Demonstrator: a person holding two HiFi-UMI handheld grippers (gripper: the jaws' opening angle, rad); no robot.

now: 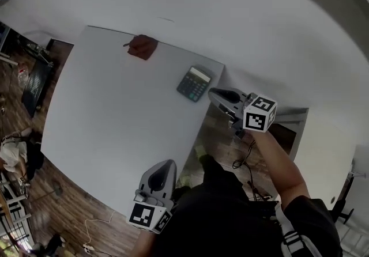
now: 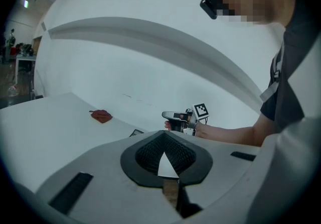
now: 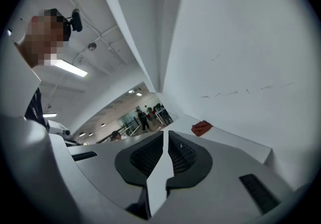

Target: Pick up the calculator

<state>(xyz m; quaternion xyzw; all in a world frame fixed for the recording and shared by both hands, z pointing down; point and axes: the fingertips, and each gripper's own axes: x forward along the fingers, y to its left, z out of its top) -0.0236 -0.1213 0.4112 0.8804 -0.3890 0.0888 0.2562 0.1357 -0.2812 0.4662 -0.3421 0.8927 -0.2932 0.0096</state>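
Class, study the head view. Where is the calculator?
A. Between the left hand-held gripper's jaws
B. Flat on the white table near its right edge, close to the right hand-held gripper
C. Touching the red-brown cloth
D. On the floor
B: the calculator lies flat on the table by its right edge, just beyond the right hand-held gripper and well apart from the cloth.

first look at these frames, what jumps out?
A dark calculator lies near the right edge of a big white table, and what looks like a reddish-brown rag sits at the far edge. The right claw hovers just off the table edge beside the calculator, shut and holding nothing. The left claw is at the near edge, also shut and empty.
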